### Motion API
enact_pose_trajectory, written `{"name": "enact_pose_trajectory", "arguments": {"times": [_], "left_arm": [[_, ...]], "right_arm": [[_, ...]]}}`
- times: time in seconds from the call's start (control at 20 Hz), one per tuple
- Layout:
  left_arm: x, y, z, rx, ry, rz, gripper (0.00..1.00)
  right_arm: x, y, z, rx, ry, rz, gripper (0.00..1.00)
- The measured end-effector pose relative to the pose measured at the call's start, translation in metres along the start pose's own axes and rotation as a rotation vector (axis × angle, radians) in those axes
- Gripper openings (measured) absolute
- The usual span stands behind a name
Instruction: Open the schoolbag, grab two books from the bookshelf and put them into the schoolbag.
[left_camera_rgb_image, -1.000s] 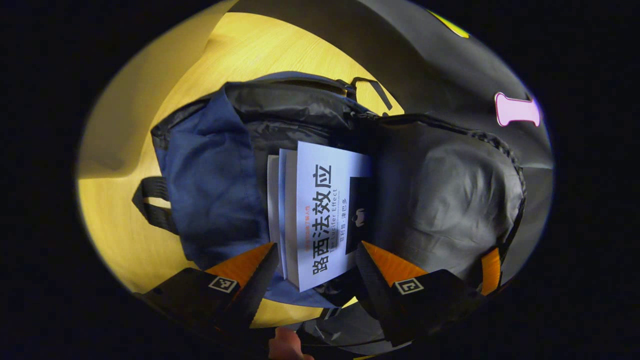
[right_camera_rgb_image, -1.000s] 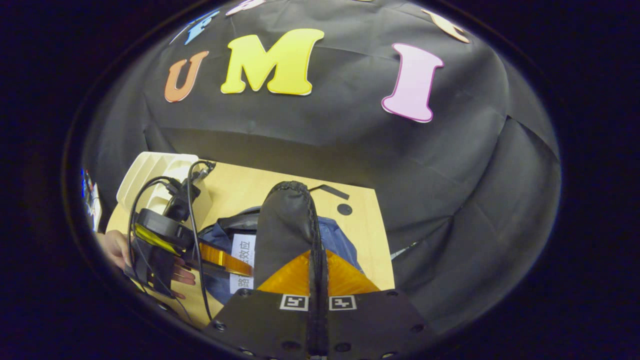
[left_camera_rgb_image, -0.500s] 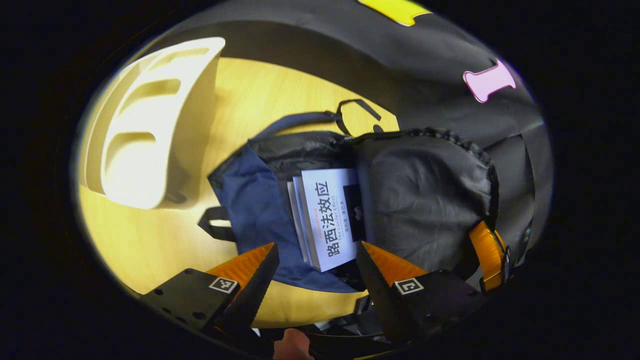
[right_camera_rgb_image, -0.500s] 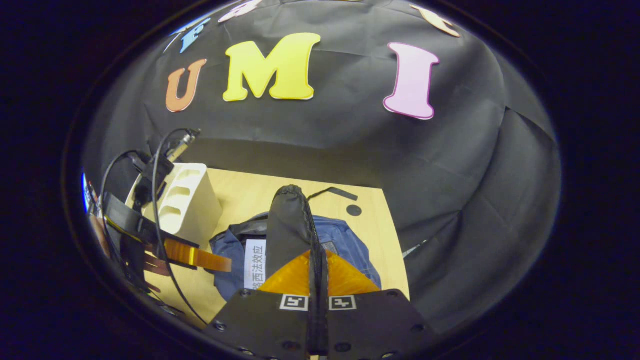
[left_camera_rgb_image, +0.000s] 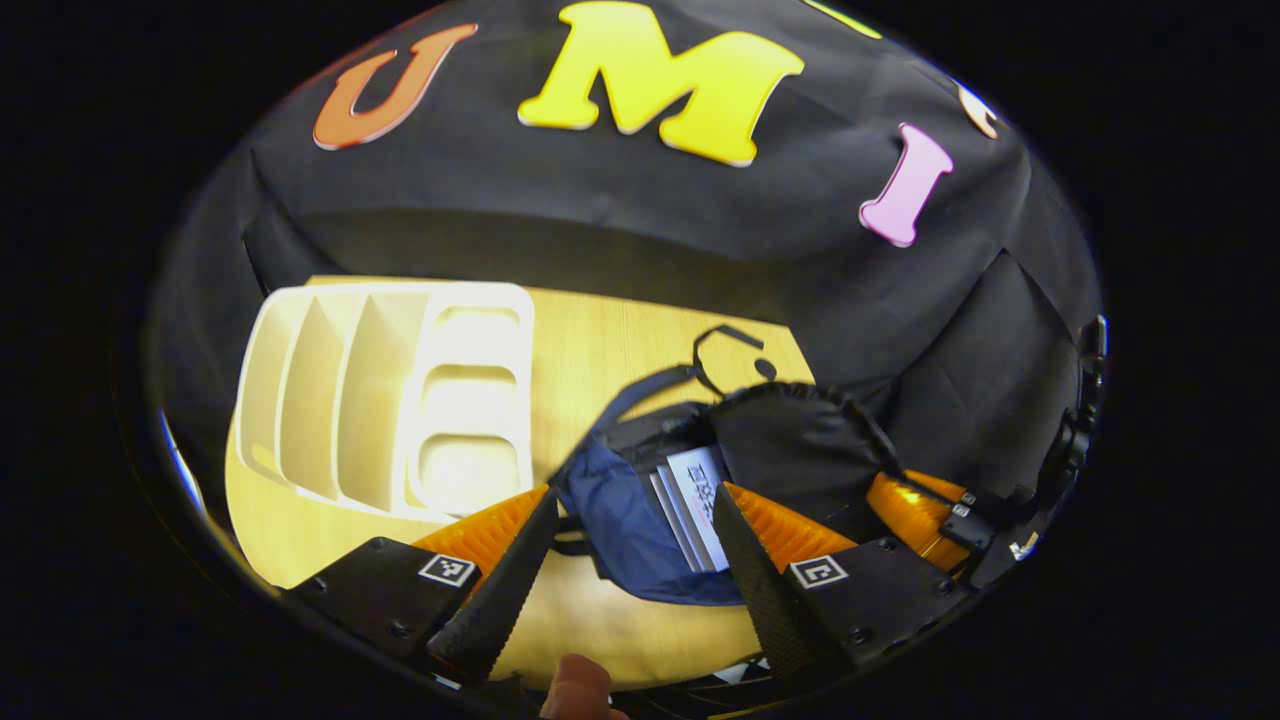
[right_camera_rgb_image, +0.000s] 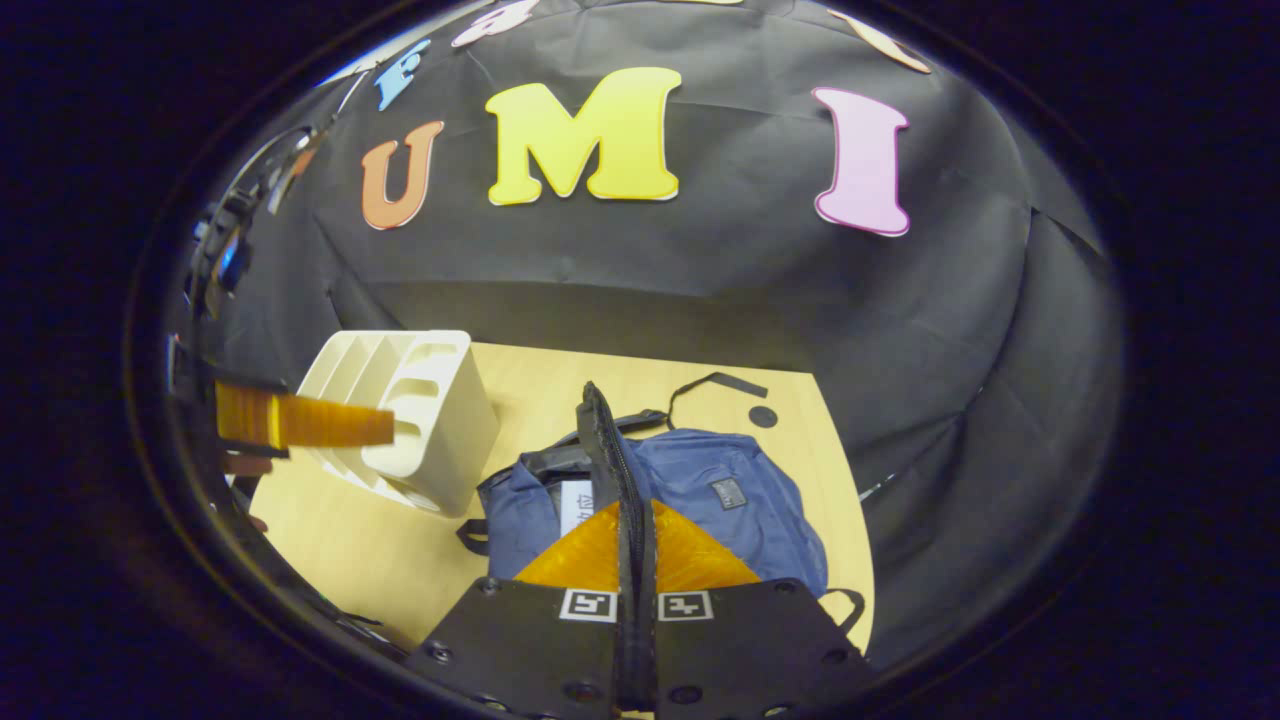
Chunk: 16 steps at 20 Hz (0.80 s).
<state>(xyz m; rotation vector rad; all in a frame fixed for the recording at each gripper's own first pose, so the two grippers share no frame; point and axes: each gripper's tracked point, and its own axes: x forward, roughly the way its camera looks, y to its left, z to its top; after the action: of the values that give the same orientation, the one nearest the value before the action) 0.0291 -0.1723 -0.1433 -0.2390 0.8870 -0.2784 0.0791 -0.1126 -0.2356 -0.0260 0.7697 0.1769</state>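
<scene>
Your left gripper (left_camera_rgb_image: 630, 525) has pulled up and away from the schoolbag (left_camera_rgb_image: 640, 520) over the last second. A second ago the books (left_camera_rgb_image: 695, 505) filled the space between its fingers at close range; now they sit small and far below, and the bookshelf (left_camera_rgb_image: 390, 400) has come into the left gripper view beside the bag. Its jaws stand wide apart and hold nothing.

Books: both appear to be inside the schoolbag's main opening, white covers showing, pages stacked against the blue side panel. The bookshelf slots look empty from here, in both views.

Your right gripper (right_camera_rgb_image: 637, 540) is clamped on the edge of the black flap (right_camera_rgb_image: 605, 450), zipper rim pinched between both fingers, holding the bag mouth open. The flap stands thinner and more edge-on in the right gripper view than half a second ago, so the bag has tilted or your hand has shifted. From the right gripper view your left gripper shows as an orange finger (right_camera_rgb_image: 305, 420) in front of the bookshelf, well away from the bag.

Judgement: both books are loaded and the task is essentially complete. All that remains is to release the flap; watch that it does not drag the bag along the table (right_camera_rgb_image: 400, 560).
</scene>
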Motion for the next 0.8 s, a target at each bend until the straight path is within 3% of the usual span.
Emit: {"name": "enact_pose_trajectory", "arguments": {"times": [0.25, 0.55, 0.8], "left_arm": [[-0.05, 0.025, 0.066, 0.028, -0.244, 0.012, 0.98], [-0.121, 0.095, 0.117, 0.132, -0.468, 0.194, 0.98], [-0.169, 0.115, 0.13, 0.173, -0.599, 0.247, 0.98]], "right_arm": [[0.01, 0.055, -0.022, 0.006, 0.036, 0.079, 0.0], [0.031, 0.107, -0.055, -0.028, 0.068, 0.12, 0.0], [0.051, 0.14, -0.083, -0.047, 0.111, 0.132, 0.01]]}}
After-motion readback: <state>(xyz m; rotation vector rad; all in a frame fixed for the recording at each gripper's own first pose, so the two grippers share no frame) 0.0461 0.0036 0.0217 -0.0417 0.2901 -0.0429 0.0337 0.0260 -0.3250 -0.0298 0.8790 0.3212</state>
